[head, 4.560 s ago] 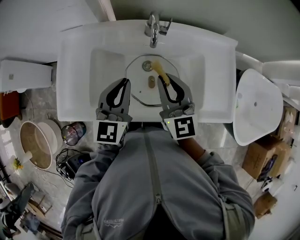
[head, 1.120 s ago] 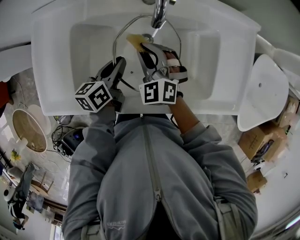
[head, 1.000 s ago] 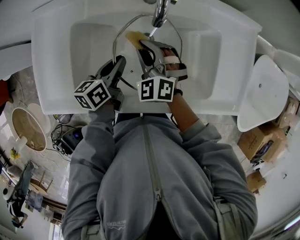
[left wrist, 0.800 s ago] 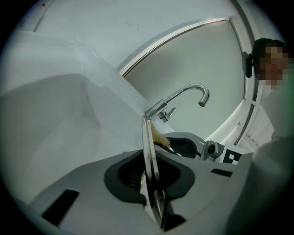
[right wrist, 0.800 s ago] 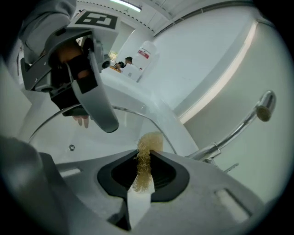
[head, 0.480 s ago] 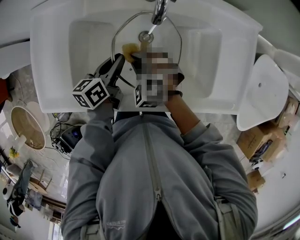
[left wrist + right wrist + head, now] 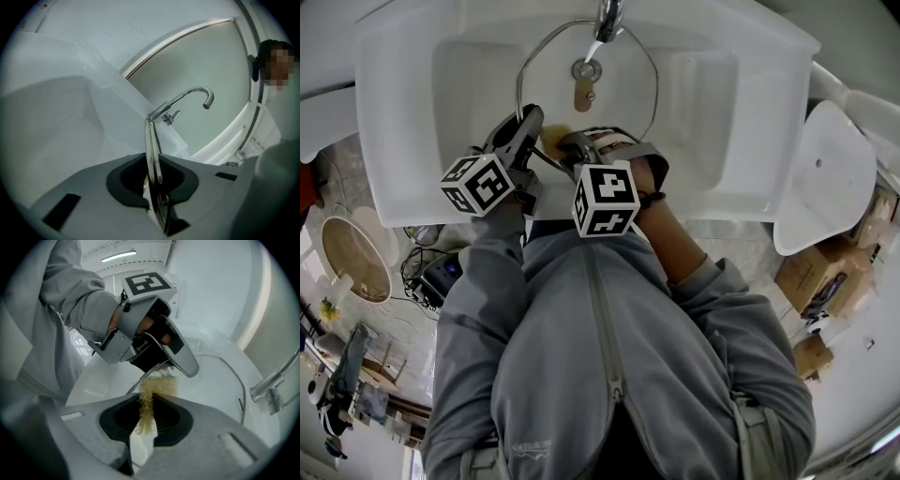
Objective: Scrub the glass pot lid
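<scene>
Glass pot lid (image 7: 614,103) sits in the white sink (image 7: 712,150), its steel rim pinched edge-on between the left gripper's (image 7: 152,176) closed jaws. Right gripper (image 7: 149,401) is clamped on a yellow scourer (image 7: 157,386), held against the lid just beside the left gripper's tips

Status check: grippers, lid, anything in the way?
Left gripper shut on lid rim. Right gripper shut on scrubber, at the lid. Lid over sink, under tap. Nothing blocking.
</scene>
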Demonstrator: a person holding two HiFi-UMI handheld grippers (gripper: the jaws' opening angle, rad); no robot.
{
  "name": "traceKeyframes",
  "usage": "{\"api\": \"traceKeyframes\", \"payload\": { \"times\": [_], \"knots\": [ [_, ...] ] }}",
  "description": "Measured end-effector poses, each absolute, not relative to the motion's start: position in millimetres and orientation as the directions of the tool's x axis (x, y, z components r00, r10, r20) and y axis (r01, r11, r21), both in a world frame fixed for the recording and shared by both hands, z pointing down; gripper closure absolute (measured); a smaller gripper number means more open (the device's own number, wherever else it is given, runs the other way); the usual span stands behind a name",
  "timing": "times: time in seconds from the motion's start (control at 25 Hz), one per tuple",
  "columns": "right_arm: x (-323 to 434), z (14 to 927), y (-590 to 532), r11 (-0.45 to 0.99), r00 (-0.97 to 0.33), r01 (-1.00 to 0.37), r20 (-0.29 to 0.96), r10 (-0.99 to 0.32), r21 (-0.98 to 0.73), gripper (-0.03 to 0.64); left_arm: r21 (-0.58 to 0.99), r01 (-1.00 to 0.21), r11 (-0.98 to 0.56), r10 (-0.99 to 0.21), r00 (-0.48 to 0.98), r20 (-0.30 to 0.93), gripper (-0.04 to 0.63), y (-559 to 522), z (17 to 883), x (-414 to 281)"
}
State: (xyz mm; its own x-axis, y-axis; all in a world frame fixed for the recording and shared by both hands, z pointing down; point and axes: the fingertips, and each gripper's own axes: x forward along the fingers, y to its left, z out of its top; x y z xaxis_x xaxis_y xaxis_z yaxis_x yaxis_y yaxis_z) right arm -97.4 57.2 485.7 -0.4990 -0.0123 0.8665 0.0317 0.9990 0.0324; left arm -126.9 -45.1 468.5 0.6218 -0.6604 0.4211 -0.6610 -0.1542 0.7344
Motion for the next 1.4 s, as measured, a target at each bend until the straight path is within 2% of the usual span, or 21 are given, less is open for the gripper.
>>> {"api": "traceKeyframes", "payload": {
  "times": [0.32,0.48,0.6,0.76,0.92,1.08,1.4],
  "knots": [
    [-93.5,473.0,82.8,0.992,-0.55,0.046,0.826,0.127,-0.122,0.56,0.73,-0.665,-0.157,-0.659,0.621,0.424,0.557,-44.7,470.6,-127.7],
    [-88.3,453.1,72.7,0.978,-0.622,-0.016,0.768,0.154,-0.208,0.56,0.73,-0.664,-0.16,-0.657,0.624,0.423,0.557,-43.8,471.9,-127.2],
    [-79.5,435.3,45.7,0.978,-0.667,-0.101,0.741,0.071,-0.185,0.56,0.731,-0.663,-0.161,-0.655,0.626,0.423,0.557,-43.3,472.9,-127.7],
    [-62.1,419.0,-4.7,0.968,-0.679,-0.243,0.722,-0.131,-0.053,0.56,0.731,-0.663,-0.162,-0.656,0.625,0.423,0.557,-43.3,471.9,-128.0],
    [-42.7,423.4,-53.9,0.925,-0.603,-0.346,0.718,-0.347,0.157,0.56,0.732,-0.663,-0.159,-0.656,0.625,0.423,0.557,-43.0,472.5,-127.3],
    [-28.5,438.3,-90.9,0.873,-0.506,-0.364,0.717,-0.479,0.326,0.56,0.733,-0.661,-0.16,-0.658,0.625,0.42,0.557,-45.4,470.2,-126.1],
    [-23.4,458.6,-130.6,0.796,-0.411,-0.312,0.682,-0.605,0.518,0.56,0.728,-0.666,-0.162,-0.657,0.623,0.423,0.557,-44.1,470.8,-125.9]
  ]
}}
